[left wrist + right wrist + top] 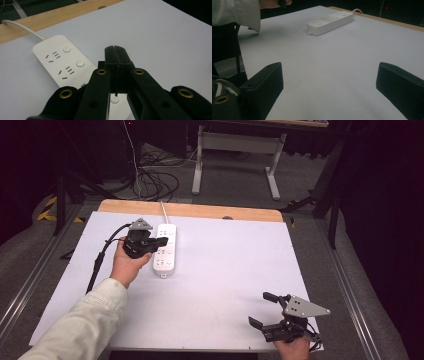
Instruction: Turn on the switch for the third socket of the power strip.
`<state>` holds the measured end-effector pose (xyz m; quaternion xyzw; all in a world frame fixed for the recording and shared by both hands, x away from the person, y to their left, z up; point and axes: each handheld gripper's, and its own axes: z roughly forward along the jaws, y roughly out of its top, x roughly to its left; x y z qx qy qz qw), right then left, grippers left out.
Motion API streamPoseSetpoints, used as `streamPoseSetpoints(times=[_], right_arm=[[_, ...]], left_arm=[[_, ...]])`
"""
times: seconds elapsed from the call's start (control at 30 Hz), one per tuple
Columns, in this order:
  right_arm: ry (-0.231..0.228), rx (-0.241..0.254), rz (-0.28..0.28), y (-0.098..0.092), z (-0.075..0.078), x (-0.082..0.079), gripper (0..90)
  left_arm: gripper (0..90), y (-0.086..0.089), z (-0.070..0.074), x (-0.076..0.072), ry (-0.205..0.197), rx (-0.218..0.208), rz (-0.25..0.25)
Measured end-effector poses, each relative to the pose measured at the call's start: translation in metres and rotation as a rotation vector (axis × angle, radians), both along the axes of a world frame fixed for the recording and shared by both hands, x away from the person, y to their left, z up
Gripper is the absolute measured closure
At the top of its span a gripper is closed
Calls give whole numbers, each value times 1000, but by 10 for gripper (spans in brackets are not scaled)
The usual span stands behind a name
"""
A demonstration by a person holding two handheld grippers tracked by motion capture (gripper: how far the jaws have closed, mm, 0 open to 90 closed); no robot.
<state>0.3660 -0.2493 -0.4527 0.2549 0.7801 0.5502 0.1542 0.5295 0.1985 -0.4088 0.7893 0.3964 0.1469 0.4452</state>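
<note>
Lying lengthwise near the far left part of the white tabletop (215, 270) is a white power strip (165, 249), its cord (163, 210) running off over the wooden far edge (190, 210). Wide bare surface spreads to the right of the strip and toward the person's side; the whole middle and right half of the tabletop is open. The strip sits well in from the left edge, with the near edge farther off still. Beyond the tabletop the floor holds loose cables (155, 180) and a white frame leg (272, 180).

The left tongs (159, 241) are held in the person's left hand (127, 262), a pale sleeve (85, 325) reaching in from the bottom left. Their tips lie over the left side of the strip. In the left gripper view the left tongs (116, 56) have both black jaws pressed flat together with nothing between them, poised above the strip (62, 62) near its round buttons; whether the tips touch the casing cannot be told.

The right tongs (262, 309) sit at the near right corner of the tabletop, close to its near edge, gripped by the right hand (292, 349). Their jaws stand wide apart and empty. In the right gripper view the right tongs (329, 77) frame bare tabletop, with the strip (330, 22) well apart across it.
</note>
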Motion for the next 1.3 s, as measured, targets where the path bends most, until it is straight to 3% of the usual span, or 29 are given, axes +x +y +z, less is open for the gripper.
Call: streamPoseSetpoints(times=[0.17, 0.4, 0.7, 0.73, 0.9, 1.1, 1.17, 1.2, 1.3], right_arm=[[6, -2, 1, 0, 0, 1, 80], [5, -1, 3, 0, 0, 1, 80], [9, -7, 10, 0, -1, 1, 81], [10, -6, 11, 0, -1, 1, 81], [8, -7, 17, 1, -1, 1, 81], [8, -11, 11, 1, -1, 2, 82], [8, -8, 11, 1, -1, 2, 82], [8, -8, 12, 1, -1, 2, 82], [10, -13, 14, 1, -1, 1, 82]], left_arm=[[900, -5, -8, 7, 19, 0, 16], [900, -13, -18, 14, 35, 50, 36], [900, -17, -29, 22, 71, 75, 66], [900, -17, -32, 24, 97, 68, 68], [900, -21, -35, 27, 143, 78, 71], [900, -24, -36, 30, 153, 100, 76], [900, -26, -37, 31, 158, 113, 73], [900, -28, -37, 31, 155, 140, 80], [900, -30, -37, 31, 154, 155, 83]])
